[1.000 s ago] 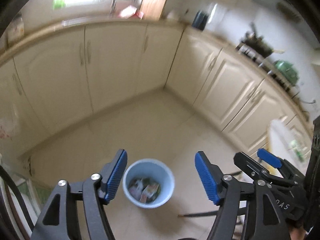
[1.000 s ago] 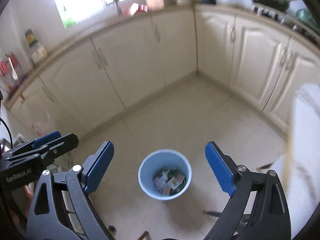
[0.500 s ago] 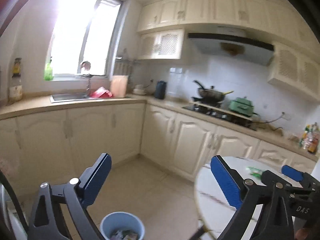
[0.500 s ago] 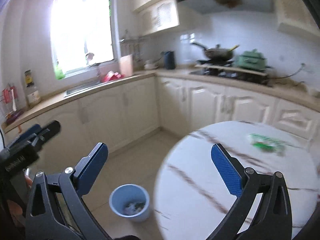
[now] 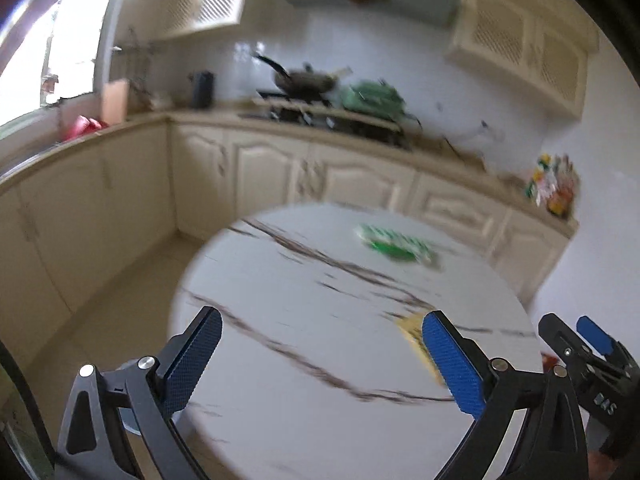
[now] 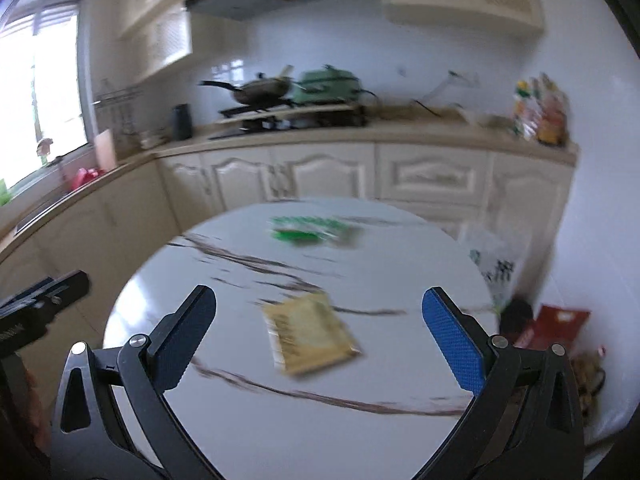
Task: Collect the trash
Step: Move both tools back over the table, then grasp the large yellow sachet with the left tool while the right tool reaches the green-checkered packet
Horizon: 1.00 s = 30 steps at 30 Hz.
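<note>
A round white marble table [image 5: 280, 320] [image 6: 240, 432] carries two pieces of trash. A green and white wrapper [image 5: 394, 242] [image 6: 314, 230] lies at its far side. A yellow-brown packet [image 6: 310, 334] lies nearer, and shows in the left wrist view [image 5: 412, 330] partly behind my right-hand finger. My left gripper [image 5: 322, 360] is open and empty over the near part of the table. My right gripper [image 6: 320, 338] is open and empty, with the yellow packet between its fingers further out. The right gripper's tip [image 5: 588, 336] shows at the left view's right edge.
Cream cabinets and a counter [image 6: 360, 132] run behind the table, with a pan [image 6: 260, 90] and a green pot [image 6: 328, 82] on the stove. A white plastic bag [image 6: 494, 260] and a red box [image 6: 554, 326] sit on the floor right of the table.
Both grippers swung up from the blue bin on the floor and right toward the table. The bin has left view and the yellow packet has come into view. Both stay open.
</note>
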Available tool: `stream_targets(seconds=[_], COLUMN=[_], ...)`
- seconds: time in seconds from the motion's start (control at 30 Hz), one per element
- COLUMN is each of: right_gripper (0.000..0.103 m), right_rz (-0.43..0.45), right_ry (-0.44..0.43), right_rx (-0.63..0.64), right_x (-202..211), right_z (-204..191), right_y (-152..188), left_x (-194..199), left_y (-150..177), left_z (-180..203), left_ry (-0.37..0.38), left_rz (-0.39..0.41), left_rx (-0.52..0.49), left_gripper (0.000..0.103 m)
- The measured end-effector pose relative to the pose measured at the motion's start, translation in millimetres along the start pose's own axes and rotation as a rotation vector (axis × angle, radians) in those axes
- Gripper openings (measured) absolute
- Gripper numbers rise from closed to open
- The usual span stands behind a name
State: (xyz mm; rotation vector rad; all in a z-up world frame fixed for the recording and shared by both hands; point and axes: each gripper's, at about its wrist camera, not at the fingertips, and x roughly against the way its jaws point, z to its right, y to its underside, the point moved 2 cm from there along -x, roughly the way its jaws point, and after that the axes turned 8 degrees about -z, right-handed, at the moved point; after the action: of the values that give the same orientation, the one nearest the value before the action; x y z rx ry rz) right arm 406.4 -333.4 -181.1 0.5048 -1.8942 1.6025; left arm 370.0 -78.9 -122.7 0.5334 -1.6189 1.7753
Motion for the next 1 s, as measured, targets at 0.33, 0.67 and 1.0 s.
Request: stream_targets(seconds=[0.33,0.67,1.0], right_gripper=[0.103,0.103,0.103], right_rz=[-0.085,-0.129,-0.133], right_ry=[0.041,0.03,-0.009], right_rx=[-0.113,-0.135,-0.144], right_x=[-38,-60,-69], right_z=[102,137,146], right_y=[22,28,27], left_x=[-133,-236,-291], left_y=[-60,-82,-87], left_z=[93,147,166], left_ry=[-0.018,-0.024,-0.136], left_rz=[-0.247,-0.339,-0.314], left_rx=[-0.017,0.008,-0.09], left_gripper=[0.099,0.099,0.101])
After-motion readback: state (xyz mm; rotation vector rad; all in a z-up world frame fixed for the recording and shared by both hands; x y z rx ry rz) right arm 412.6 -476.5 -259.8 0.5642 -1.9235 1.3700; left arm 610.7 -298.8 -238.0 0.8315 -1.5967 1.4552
